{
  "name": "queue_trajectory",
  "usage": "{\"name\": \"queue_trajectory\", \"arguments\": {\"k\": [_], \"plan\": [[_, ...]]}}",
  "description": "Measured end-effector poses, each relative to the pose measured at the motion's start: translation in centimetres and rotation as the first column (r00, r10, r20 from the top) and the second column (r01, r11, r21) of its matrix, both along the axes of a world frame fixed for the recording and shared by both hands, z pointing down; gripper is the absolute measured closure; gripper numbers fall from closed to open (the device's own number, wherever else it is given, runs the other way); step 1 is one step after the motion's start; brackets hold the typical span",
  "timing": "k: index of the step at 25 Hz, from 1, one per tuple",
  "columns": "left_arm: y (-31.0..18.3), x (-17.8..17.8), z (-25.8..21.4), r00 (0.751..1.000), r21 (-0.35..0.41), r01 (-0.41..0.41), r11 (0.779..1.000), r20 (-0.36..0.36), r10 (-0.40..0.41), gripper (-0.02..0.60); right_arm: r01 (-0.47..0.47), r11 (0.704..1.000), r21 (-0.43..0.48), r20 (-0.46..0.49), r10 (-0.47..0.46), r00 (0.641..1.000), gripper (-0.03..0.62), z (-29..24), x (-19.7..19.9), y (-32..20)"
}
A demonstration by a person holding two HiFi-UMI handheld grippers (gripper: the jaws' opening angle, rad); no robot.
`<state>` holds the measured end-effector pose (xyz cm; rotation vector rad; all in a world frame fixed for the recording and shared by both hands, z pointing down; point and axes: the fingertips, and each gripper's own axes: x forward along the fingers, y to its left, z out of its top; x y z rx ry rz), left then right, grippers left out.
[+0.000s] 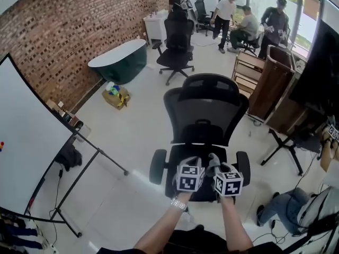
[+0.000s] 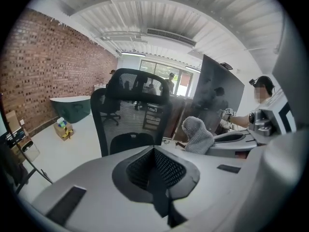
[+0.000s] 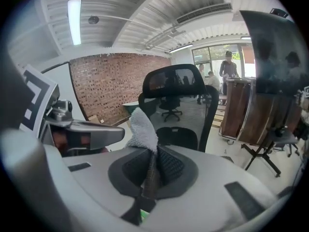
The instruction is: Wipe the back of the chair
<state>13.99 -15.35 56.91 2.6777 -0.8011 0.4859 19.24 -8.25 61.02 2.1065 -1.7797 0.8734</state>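
Grippers poised over the seat of a black mesh office chair.
My right gripper is clamped on a grey cloth; my left gripper has its jaws closed on nothing. The backrest stands upright ahead, apart from both.

Grey nubbly cloth is showing between the black cross-hatched fingers of the right gripper; a black mesh chair is standing beyond them.

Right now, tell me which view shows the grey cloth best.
Right gripper view: the cloth stands close, pinched in the shut jaws of the right gripper. The left gripper view shows it smaller, off-centre; the head view, only a pale tip.
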Motion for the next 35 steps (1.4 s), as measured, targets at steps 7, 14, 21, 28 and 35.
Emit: {"name": "queue_trajectory", "arguments": {"k": [7, 14, 21, 28, 35], "plan": [[9.7, -4.7, -0.1, 0.998, 0.033, 0.012, 0.999, 0.053, -0.013, 0.580, 0.041, 0.998, 0.053, 0.035, -0.043, 0.998, 0.577, -1.6, -5.4, 8.2], [16.0, -7.3, -1.1, 0.998, 0.040, 0.021, 0.999, 0.055, -0.023, 0.580, 0.069, 0.996, 0.062, 0.052, -0.072, 0.996, 0.577, -2.5, -7.8, 13.8], [17.2, -6.9, -4.0, 1.000, 0.072, -0.019, 0.997, 0.025, 0.017, 0.580, 0.072, 0.988, 0.134, -0.006, -0.072, 0.997, 0.579, -6.8, -8.4, 14.0], [17.6, -6.7, -5.3, 0.999, 0.095, -0.040, 0.995, 0.029, 0.038, 0.580, 0.064, 0.986, 0.156, -0.020, -0.061, 0.998, 0.577, -8.4, -8.1, 14.0], [17.2, -7.9, -5.1, 0.999, 0.086, -0.033, 0.996, 0.024, 0.031, 0.580, 0.084, 0.984, 0.154, -0.019, -0.082, 0.996, 0.577, -8.4, -9.4, 13.3]]}}
